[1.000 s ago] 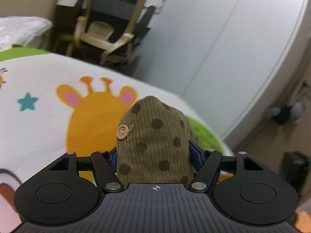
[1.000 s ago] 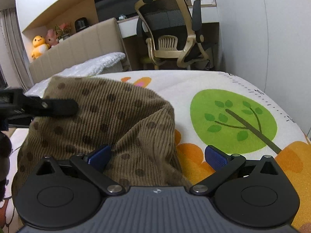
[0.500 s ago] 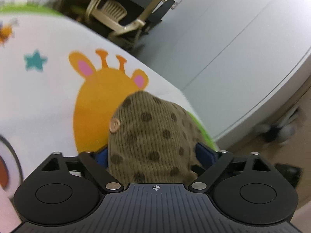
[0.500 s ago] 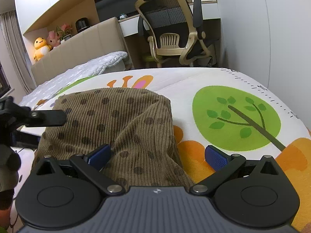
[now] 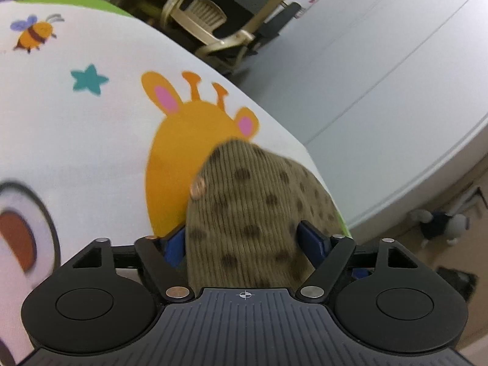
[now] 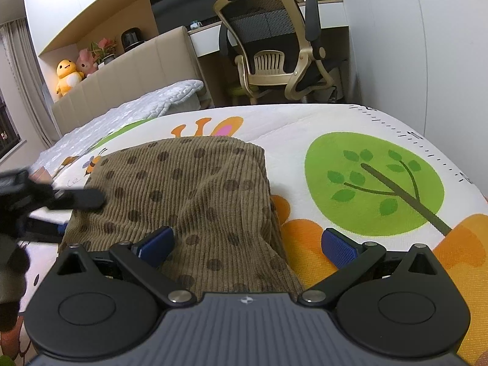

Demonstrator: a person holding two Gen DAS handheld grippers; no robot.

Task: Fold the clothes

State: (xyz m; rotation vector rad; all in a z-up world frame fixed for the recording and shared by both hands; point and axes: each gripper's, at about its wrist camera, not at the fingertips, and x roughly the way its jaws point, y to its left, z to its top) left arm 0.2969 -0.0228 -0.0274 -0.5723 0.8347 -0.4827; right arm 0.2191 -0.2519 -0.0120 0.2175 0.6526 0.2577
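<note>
Here the left wrist view runs from a bee (image 5: 33, 35) and a teal star (image 5: 89, 80) printed on the white play mat (image 5: 76, 140) across to an orange giraffe (image 5: 189, 140). The brown dotted corduroy garment (image 5: 250, 219) lies partly over the giraffe. The left gripper (image 5: 244, 238) has its jaws spread wide and closing a little. A bunched end of the garment fills the gap between them, and the blue pads flank it without any visible squeeze, so it reads as released. Only this view shows the tan button (image 5: 197, 187) on the garment's left edge. It alone also shows a grey stuffed toy (image 5: 442, 225) on the floor at far right. An office chair (image 5: 219, 21) stands beyond the mat.

In the right wrist view, the left gripper's black fingers come in blurred at the left edge, the upper one lying over the garment's left border. Only here do the far-left yellow plush (image 6: 68, 76) and pink plush (image 6: 85, 61) appear, on the ledge behind the beige headboard (image 6: 128, 76). A grey quilt (image 6: 137, 113) lies below the headboard. The garment sits spread on the mat at centre-left, its far edge covering the giraffe's head. The right gripper (image 6: 247, 244) is unclenched and grasps nothing. Its left pad rests over the garment's near folds, and its right pad hangs over bare mat, just beside the garment's right edge. Only this view shows the whole green tree (image 6: 372, 180) print, on the right.

Counted: one garment, one button, two grippers, one chair, two plush toys on the ledge, one floor toy. In print there is one bee, one star, one giraffe and one tree.
</note>
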